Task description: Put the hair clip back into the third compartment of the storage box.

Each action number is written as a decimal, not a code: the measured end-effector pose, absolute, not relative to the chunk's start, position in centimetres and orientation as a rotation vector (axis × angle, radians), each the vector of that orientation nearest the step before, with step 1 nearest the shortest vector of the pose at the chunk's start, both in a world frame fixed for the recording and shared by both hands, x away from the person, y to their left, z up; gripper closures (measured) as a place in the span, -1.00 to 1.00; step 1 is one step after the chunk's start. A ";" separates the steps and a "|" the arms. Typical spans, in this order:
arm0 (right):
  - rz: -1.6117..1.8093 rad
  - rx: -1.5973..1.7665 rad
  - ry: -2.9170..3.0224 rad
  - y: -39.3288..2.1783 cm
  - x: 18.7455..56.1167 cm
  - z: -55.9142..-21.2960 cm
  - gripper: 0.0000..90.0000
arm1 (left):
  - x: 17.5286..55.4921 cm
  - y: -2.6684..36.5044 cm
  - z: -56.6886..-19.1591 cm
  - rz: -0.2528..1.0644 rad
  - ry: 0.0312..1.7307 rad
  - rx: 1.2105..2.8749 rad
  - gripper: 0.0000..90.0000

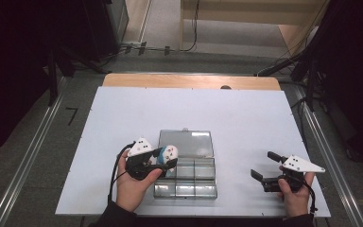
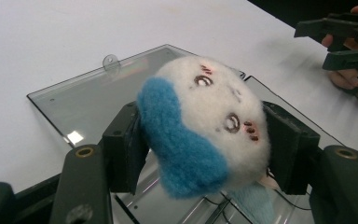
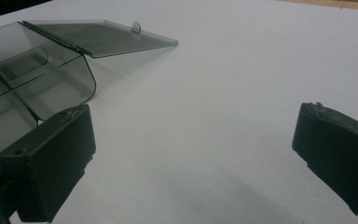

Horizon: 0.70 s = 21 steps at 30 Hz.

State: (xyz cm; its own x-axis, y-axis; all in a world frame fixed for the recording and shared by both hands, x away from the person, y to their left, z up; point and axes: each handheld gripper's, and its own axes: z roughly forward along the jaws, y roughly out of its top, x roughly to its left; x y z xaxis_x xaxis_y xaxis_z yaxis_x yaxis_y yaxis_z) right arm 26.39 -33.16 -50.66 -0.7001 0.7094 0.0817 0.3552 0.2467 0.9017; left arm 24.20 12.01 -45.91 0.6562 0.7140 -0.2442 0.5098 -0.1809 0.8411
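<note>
Left tongs (image 2: 200, 154) pinch the plush toy (image 2: 205, 130) sideways, face up, over the clear box (image 1: 189, 182); right tongs (image 1: 261, 166) spread.

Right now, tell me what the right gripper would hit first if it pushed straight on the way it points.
Probably nothing soon: the right gripper, open, points across the bare white table. The clear box lies left of its line; depth is unclear.

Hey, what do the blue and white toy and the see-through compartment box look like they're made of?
Blue and white round toy: soft plush, going by its fuzzy, matted pile. Clear compartment box: probably hard smoky-tinted plastic; its open lid is glossy and the table shows through.
</note>
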 end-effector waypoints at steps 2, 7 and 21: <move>1.436 0.978 2.183 -33.2 26.4 -50.7 -1.00 | 24.3 11.8 -45.9 0.241 0.969 1.843 -0.18; 1.436 0.980 2.182 -33.1 26.4 -50.7 -1.00 | 24.4 11.5 -46.0 0.230 0.965 1.844 -0.18; 1.434 0.976 2.183 -33.1 26.4 -50.7 -1.00 | 24.7 10.4 -46.2 0.205 0.946 1.854 -0.18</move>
